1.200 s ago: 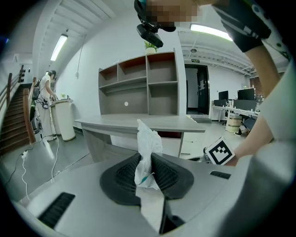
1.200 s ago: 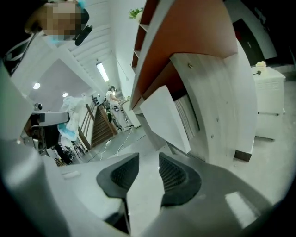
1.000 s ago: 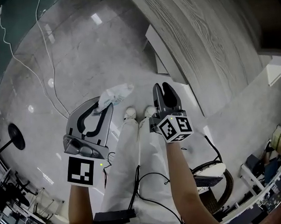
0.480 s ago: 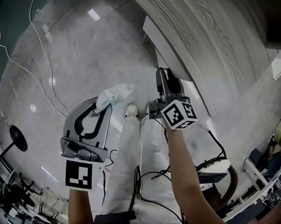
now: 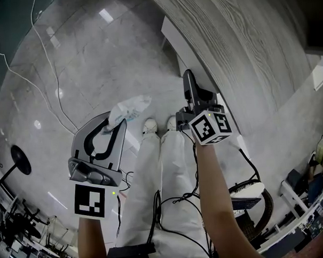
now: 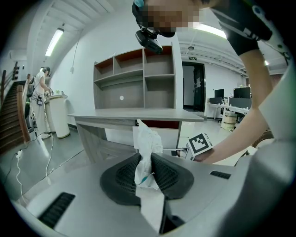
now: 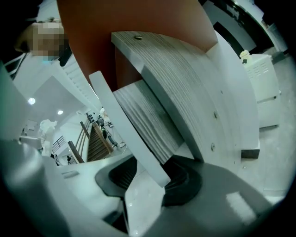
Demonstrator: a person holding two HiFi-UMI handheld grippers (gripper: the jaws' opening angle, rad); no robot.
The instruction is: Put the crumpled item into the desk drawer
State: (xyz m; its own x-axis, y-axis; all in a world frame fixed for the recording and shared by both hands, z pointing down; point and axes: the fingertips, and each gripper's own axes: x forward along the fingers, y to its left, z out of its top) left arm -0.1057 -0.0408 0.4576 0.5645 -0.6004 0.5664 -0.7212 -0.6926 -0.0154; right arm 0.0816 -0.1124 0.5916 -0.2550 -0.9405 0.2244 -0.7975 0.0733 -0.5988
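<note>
Grey polished floor (image 5: pixel 67 60) spreads beside a wood-grain table (image 5: pixel 243 36). The left tool (image 5: pixel 114 121) is closed narrowly on the crumpled wrapper (image 5: pixel 129 107), held well apart from the table. The right tool (image 7: pixel 150 173), wide though its jaws have just been closing slightly, straddles the edge of what looks like the white drawer front (image 7: pixel 125 125). Opening the drawer seems the step in hand; next comes a firm clamp, then an outward pull.

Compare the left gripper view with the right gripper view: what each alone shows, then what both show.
Only the left gripper view: the left gripper shut on the crumpled item, plus a forearm. Only the right gripper view: the right gripper, jaws apart though just closing in, with the edge of a white panel between them. Both: the wood-grain desk.
</note>
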